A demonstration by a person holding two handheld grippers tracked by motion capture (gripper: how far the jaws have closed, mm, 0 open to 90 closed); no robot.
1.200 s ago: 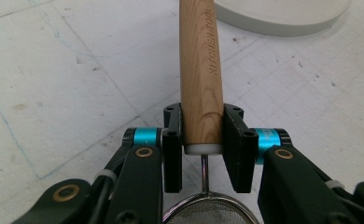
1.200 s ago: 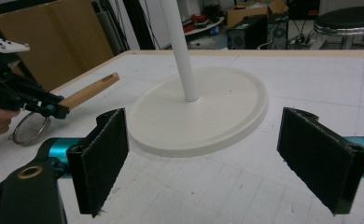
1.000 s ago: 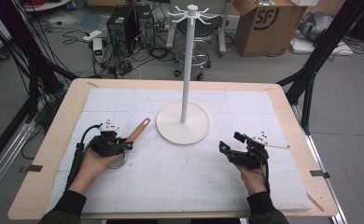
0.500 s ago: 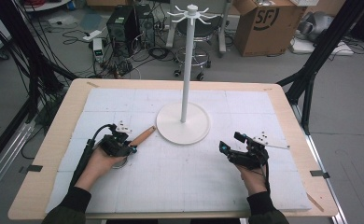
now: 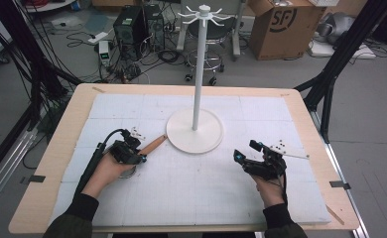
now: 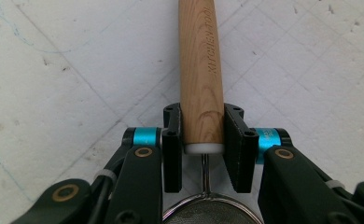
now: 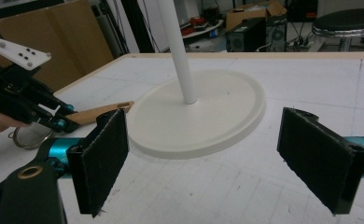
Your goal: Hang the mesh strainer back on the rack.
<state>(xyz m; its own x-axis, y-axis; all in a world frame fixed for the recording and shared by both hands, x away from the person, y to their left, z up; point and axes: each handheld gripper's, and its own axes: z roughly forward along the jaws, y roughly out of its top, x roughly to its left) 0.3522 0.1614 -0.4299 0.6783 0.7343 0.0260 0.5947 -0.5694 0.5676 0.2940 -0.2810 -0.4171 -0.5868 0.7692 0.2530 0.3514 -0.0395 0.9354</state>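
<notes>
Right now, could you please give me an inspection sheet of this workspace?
Surface: wooden table under a white gridded mat.
Job's things: white hook stand; wooden-handled strainer.
Clutter: nothing seen.
Grippers: left gripper shut on the strainer's handle; right gripper open, holding nothing.
Cables: black cable trails from the left gripper.
Surroundings: cardboard box, stool, computer tower, floor cables.

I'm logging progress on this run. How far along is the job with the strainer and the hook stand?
Done: the left gripper is shut on the wooden handle of the mesh strainer. In hand: the strainer lies low over the table beside the stand's base. Left: nothing hangs on the hook stand; the right gripper is open.
</notes>
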